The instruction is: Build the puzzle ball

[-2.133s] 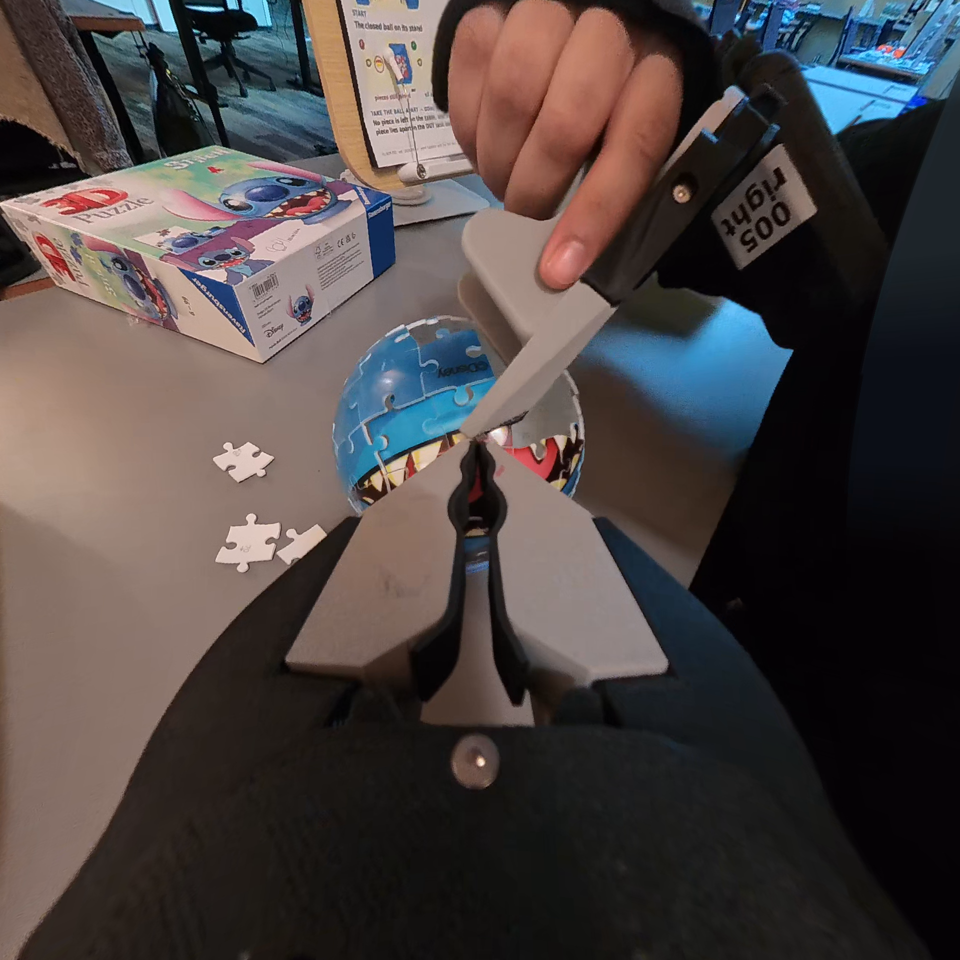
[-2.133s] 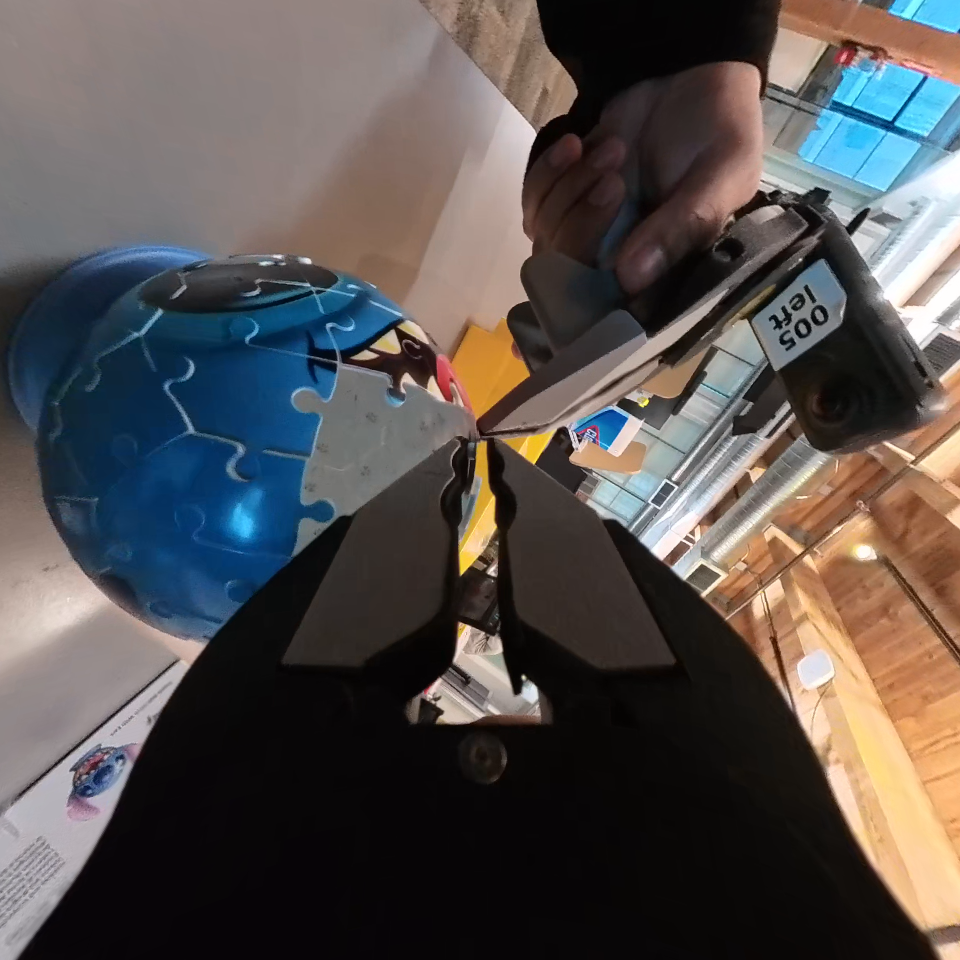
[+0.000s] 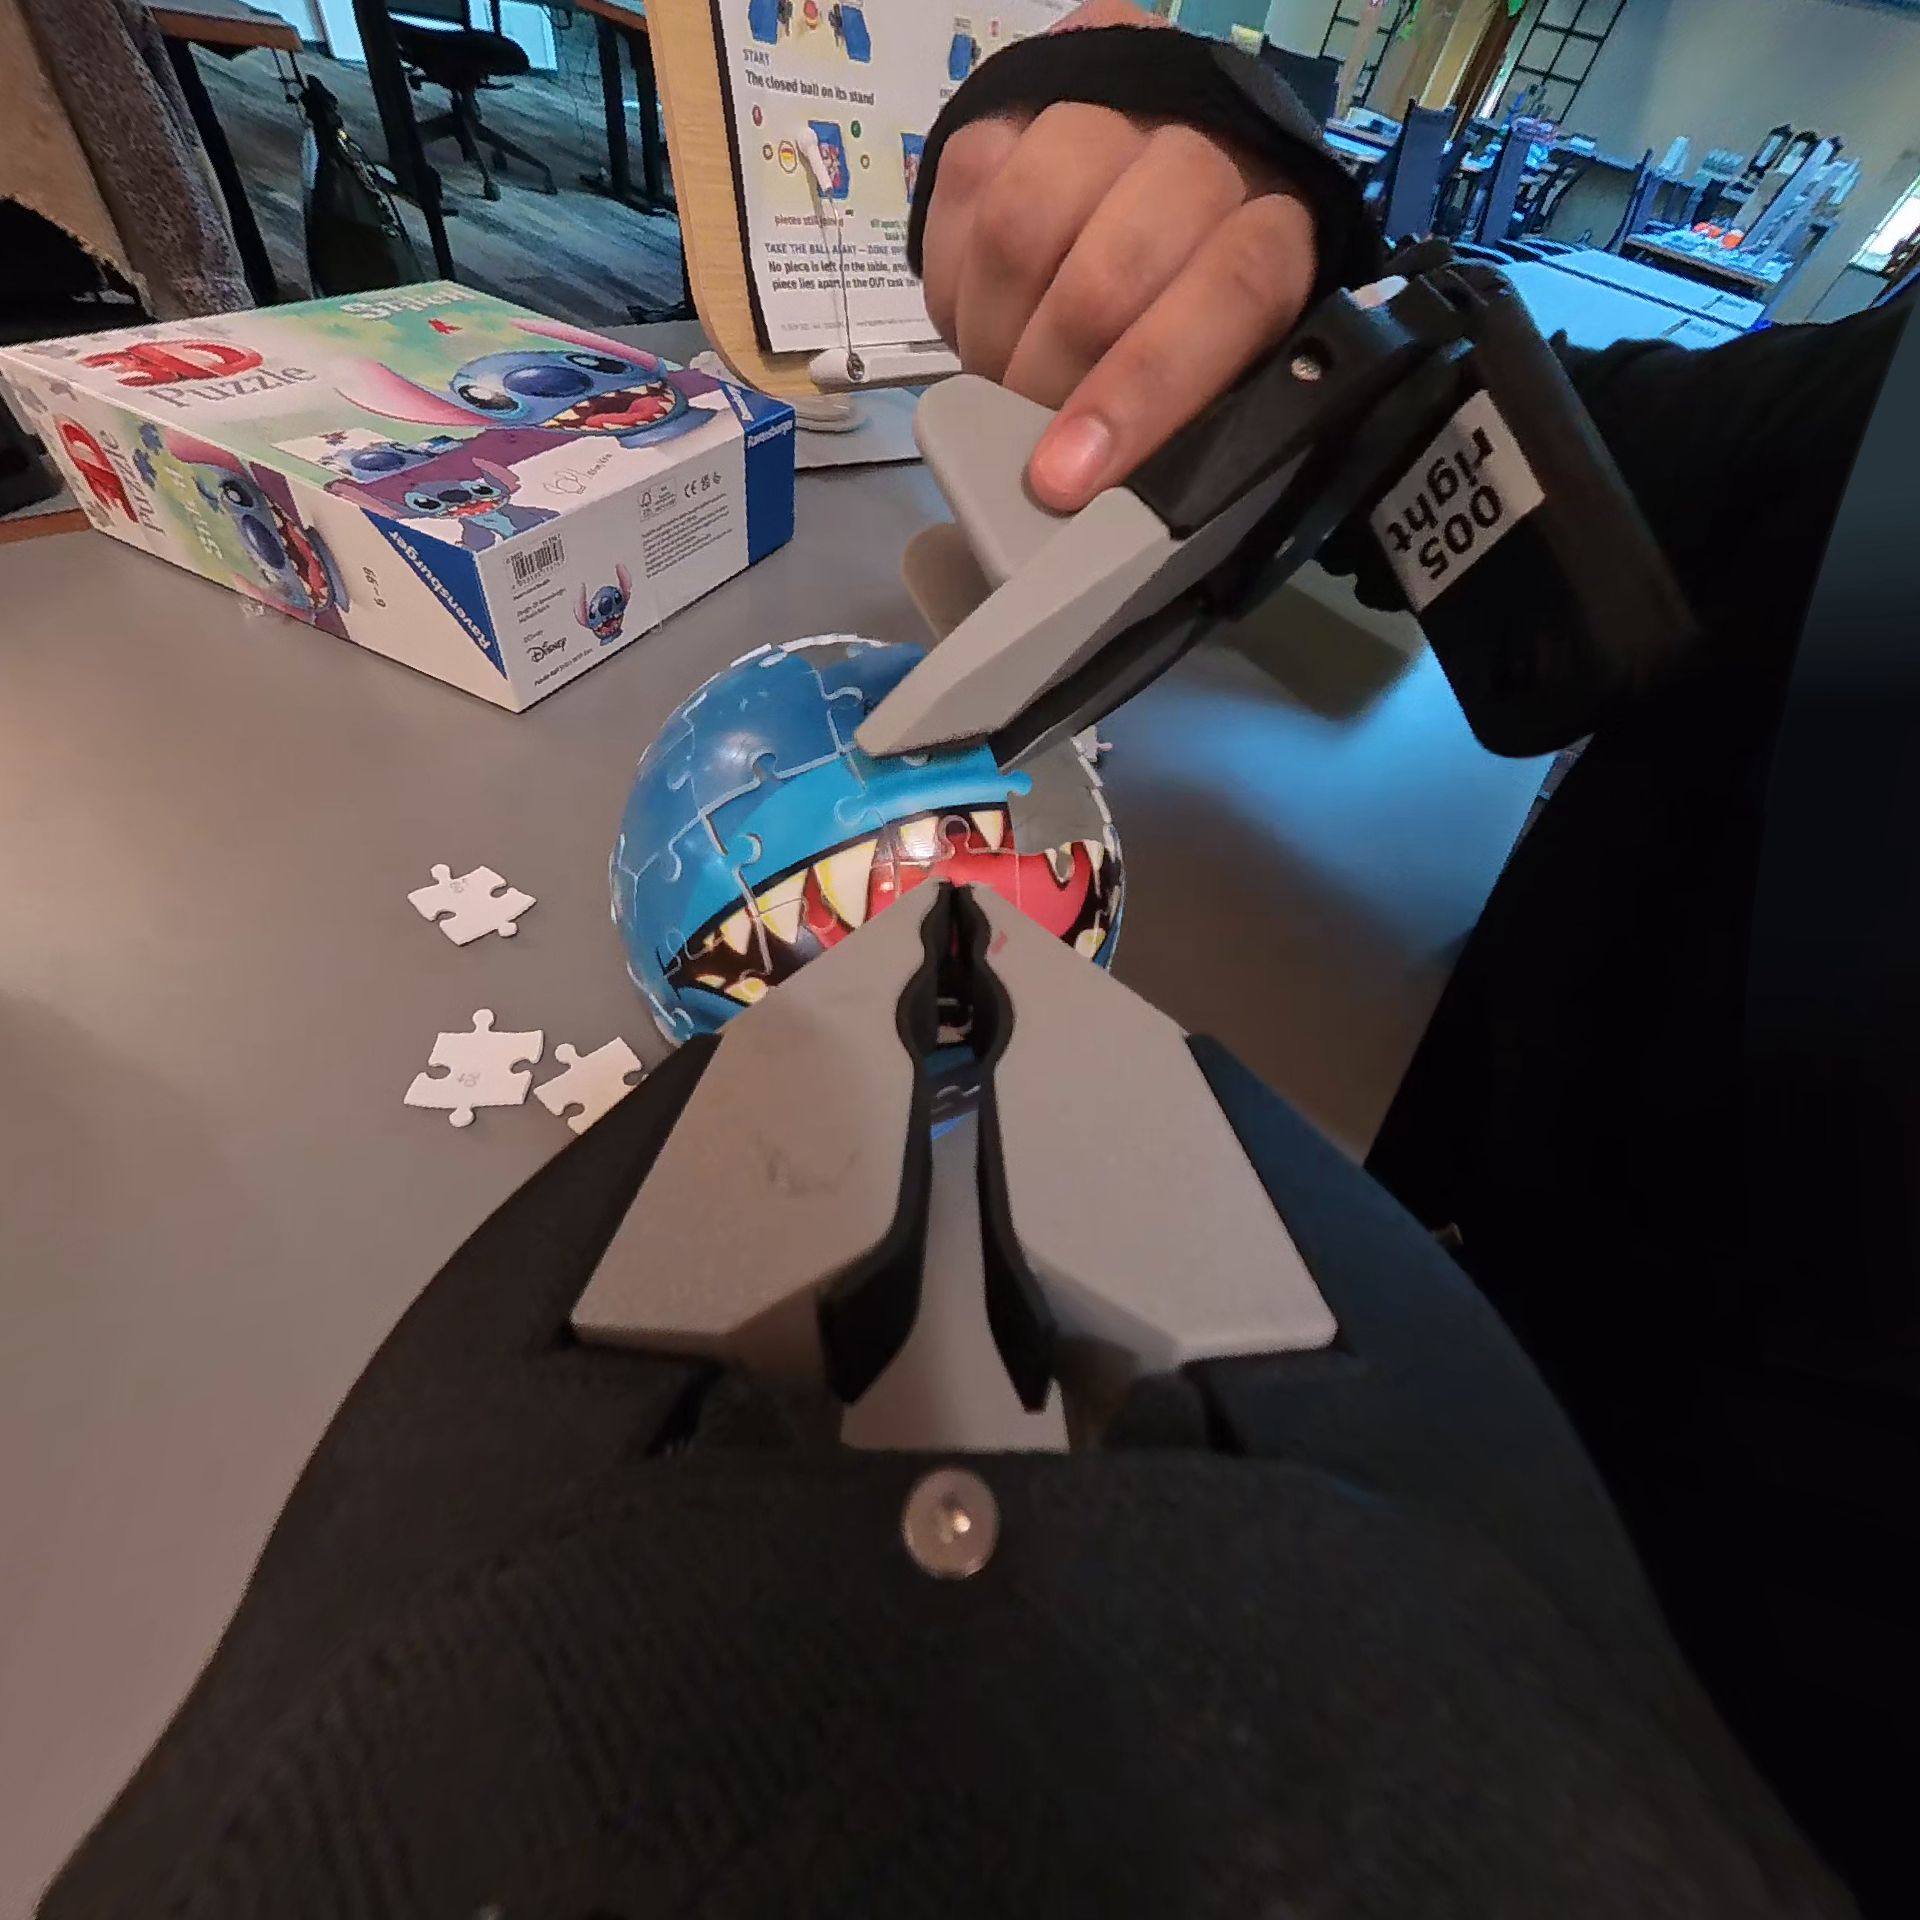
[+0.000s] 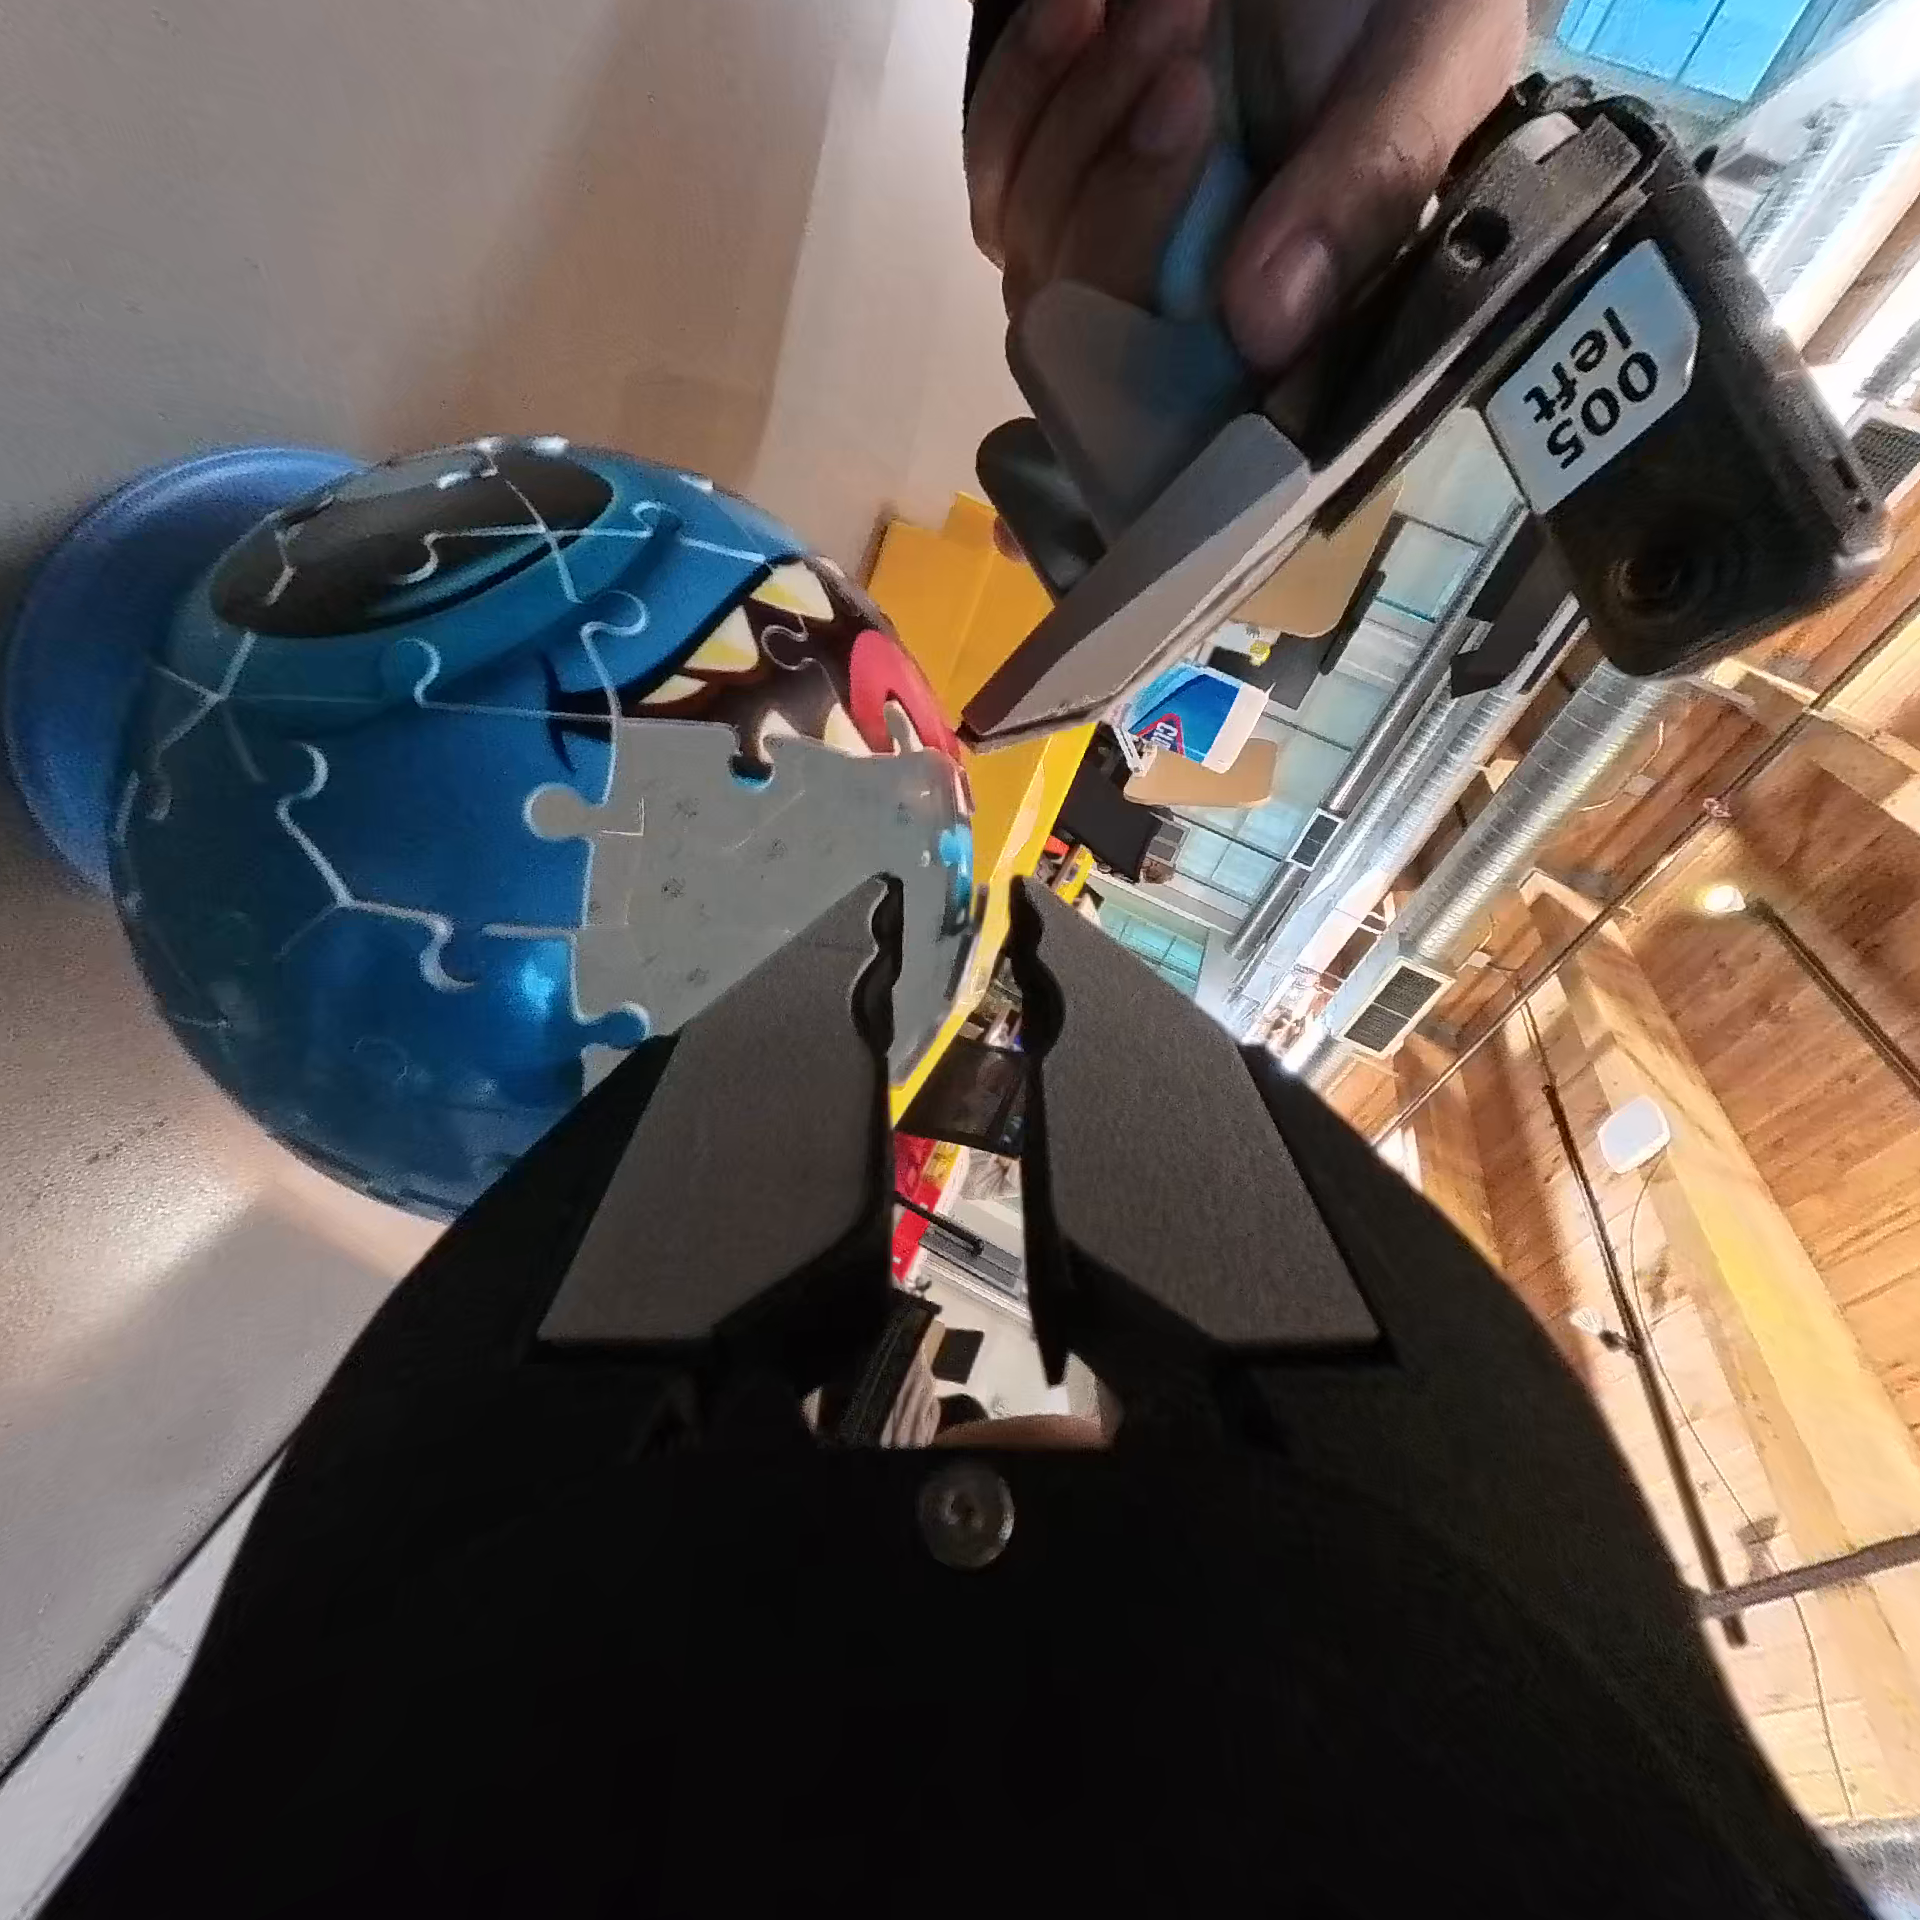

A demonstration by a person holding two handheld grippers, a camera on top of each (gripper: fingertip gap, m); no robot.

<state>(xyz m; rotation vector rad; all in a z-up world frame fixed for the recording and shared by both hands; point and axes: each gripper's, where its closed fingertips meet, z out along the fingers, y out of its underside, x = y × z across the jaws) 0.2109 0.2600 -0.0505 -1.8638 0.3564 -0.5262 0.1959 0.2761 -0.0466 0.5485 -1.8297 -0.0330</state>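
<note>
Clearly a light, hollow shell, only partly closed, standing on the grey counter (image 3: 208,935).

From the left: three loose white pieces (image 3: 473,902) lie face down beside the puzzle ball (image 3: 790,862), which sits on a blue stand (image 4: 73,665). The left hand-held gripper (image 3: 951,891) has its jaws almost together at the ball's red mouth; whether it pinches a piece I cannot tell. The right hand-held gripper (image 4: 956,894) stands narrowly parted, straddling the bare rim beside the gap. The thin glossy plastic probably slips and flexes; I would grip piece edges and press gently so joints don't pop.
</note>
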